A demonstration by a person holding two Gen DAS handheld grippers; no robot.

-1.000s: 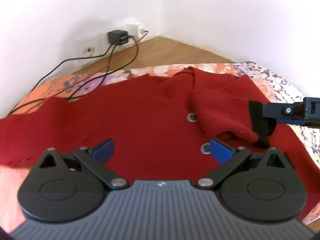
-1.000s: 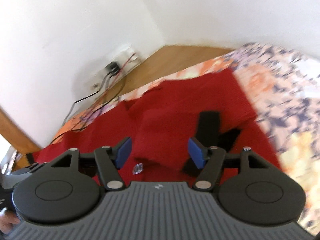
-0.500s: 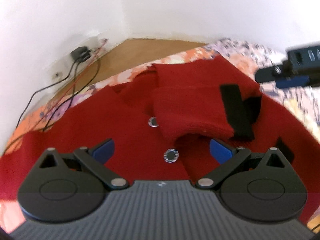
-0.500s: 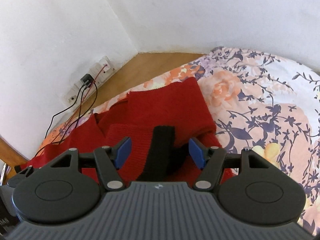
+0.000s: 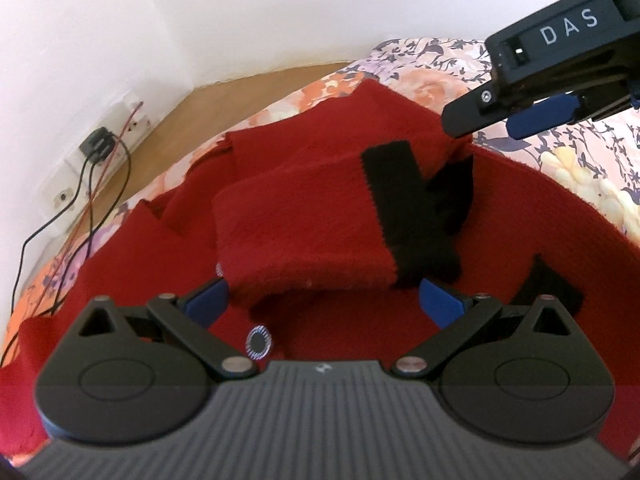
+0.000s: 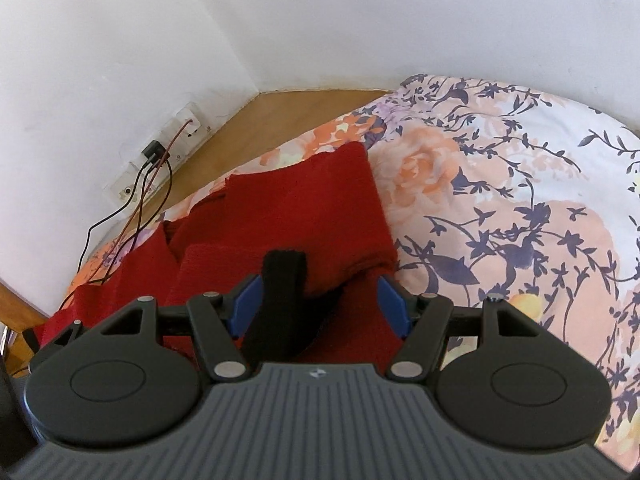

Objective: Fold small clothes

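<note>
Red cardigan [image 5: 304, 216] on floral bedspread [image 6: 500, 184]; snap button [image 5: 259, 342] only in left view; both jaws wide, empty.

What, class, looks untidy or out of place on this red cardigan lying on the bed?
The sleeve folded across the red cardigan lies crooked, its black cuff slanting over the body. Nothing looks torn or spilled. Both grippers hover open.

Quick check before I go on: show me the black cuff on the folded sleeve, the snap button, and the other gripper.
black cuff [image 5: 404, 208], left wrist view, middle of the black band.
snap button [image 5: 259, 343], left wrist view, centre of the metal ring.
right gripper [image 5: 516, 118], left wrist view, between its fingertips, jaws open.
</note>
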